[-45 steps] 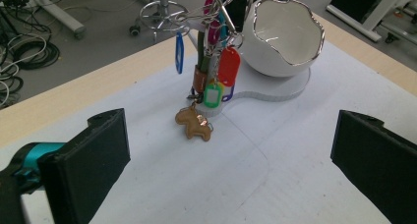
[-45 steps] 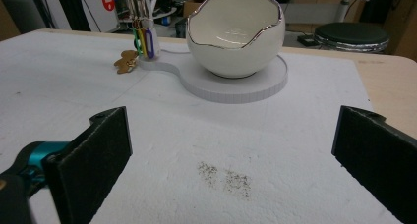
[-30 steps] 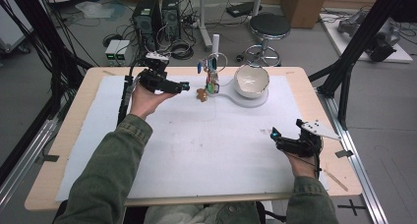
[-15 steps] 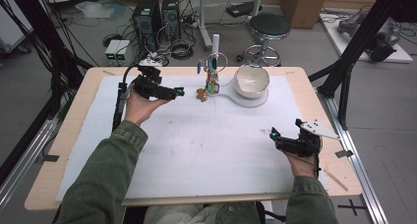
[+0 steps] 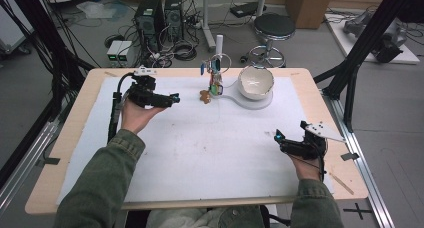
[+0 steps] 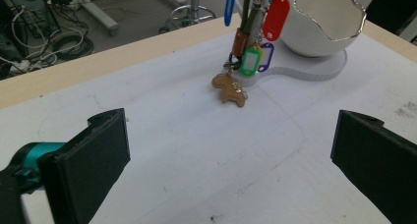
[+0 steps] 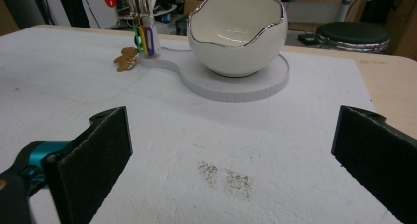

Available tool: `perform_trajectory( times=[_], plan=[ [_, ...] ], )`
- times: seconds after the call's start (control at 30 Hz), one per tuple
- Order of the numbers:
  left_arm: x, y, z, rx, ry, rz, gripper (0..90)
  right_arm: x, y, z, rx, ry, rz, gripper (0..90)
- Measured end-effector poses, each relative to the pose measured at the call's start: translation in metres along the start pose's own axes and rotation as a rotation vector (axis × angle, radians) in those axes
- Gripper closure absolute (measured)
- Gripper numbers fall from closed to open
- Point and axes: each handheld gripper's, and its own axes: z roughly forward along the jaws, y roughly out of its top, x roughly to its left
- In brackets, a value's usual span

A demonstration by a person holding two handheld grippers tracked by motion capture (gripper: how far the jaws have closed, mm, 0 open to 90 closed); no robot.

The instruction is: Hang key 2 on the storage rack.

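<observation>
Left gripper [image 5: 170, 99] hovers over the far-left part of the table [image 5: 75, 118], fingers [image 6: 93, 165] wide apart, holding nothing. It points toward the small brown horse-shaped key charm [image 6: 229, 88] lying flat on the white mat [image 5: 200, 153] near the far edge, touching the foot of the key stand with coloured plastic tags [image 6: 253, 42].

In the left gripper view the charm sits dead ahead, between the fingers' lines, well beyond the tips. Its long axis seems to run across the approach, slightly slanted; the ring end lies toward the stand.

Right gripper [image 5: 281, 140] sits near the right edge, fingers [image 7: 93, 155] also spread wide, empty. White egg-shaped bowl with silver rim [image 7: 236, 35] on its round white base [image 7: 246, 84] lies ahead of it.

My read: left is clearly nearer the charm, so it probably takes the pick. Risk: snagging the hanging tags.
</observation>
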Motion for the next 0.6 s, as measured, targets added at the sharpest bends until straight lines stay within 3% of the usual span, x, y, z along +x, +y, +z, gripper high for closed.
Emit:
perform_trajectory(
  times=[0.4,0.6],
  plan=[
    [0.017,-0.031,-0.014,-0.02,0.07,-0.024,1.6,0.0,0.0,0.0,0.001,-0.002,-0.004,0.6],
    [0.029,-0.048,-0.022,-0.039,0.116,-0.058,1.6,0.001,0.0,0.0,0.002,-0.003,0.0,0.6]
  ],
)
